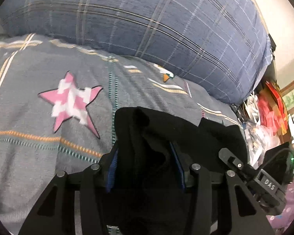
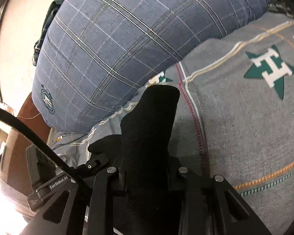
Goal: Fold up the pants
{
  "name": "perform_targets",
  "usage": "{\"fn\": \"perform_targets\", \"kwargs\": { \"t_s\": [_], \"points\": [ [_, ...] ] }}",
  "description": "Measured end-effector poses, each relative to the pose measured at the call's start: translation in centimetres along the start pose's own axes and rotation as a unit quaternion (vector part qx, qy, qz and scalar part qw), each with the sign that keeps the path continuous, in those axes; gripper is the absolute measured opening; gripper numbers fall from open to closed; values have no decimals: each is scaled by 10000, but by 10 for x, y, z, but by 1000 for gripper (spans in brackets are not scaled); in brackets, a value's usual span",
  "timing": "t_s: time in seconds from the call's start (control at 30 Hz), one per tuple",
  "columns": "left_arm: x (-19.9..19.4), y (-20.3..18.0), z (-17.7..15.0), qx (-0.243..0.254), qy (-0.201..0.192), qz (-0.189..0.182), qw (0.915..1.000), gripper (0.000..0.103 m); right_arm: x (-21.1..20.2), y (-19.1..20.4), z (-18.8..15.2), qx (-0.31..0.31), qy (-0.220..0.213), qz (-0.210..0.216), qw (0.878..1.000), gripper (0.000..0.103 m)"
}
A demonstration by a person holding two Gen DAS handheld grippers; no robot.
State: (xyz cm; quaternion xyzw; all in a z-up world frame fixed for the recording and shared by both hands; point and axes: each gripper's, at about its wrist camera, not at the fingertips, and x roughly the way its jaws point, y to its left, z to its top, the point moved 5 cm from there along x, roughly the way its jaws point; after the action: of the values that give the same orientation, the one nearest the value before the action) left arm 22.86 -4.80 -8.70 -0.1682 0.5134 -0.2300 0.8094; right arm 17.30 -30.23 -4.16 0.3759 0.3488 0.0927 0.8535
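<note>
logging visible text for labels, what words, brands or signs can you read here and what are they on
"DAS": tag on the right gripper.
"GenRobot.AI": the left gripper; smaller print below it is too small to read.
Letter "H": green star on the grey bedspread.
Round emblem on the blue plaid pillow: lettering too blurred.

Two tools [image 1: 145, 168], one pair of black pants [image 1: 147, 129], one plaid pillow [image 1: 147, 19], one star-patterned blanket [image 1: 39, 146].

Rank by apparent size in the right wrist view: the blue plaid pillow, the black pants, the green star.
1. blue plaid pillow
2. black pants, though they sit nearest the camera, which inflates them
3. green star
</note>
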Motion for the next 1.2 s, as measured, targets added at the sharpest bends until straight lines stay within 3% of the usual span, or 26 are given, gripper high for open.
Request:
{"fn": "perform_targets", "kwargs": {
  "t_s": [0.23,0.37,0.53,0.67,0.83,1.0,1.2],
  "points": [
    [-55,63,-16,-321,-368,315,9983,46,36,37,-47,-95,701,589,9958,29],
    [-83,105,-40,-823,-438,179,9955,46,55,65,-85,-310,1088,851,9899,29],
    [-111,111,-61,-883,-603,301,9938,46,57,89,-108,-481,1330,1046,9844,29],
    [-129,93,-62,-818,-714,117,9940,46,36,105,-118,-742,1410,1245,9793,29],
    [-120,52,-32,-553,-726,-119,9958,46,7,104,-86,-814,896,1198,9854,29],
    [-82,15,2,-212,-632,-109,9977,46,-5,85,-39,-663,440,961,9922,29],
    [-19,6,17,-19,-282,270,9992,46,8,42,-6,-342,345,483,9977,29]
  ]
}}
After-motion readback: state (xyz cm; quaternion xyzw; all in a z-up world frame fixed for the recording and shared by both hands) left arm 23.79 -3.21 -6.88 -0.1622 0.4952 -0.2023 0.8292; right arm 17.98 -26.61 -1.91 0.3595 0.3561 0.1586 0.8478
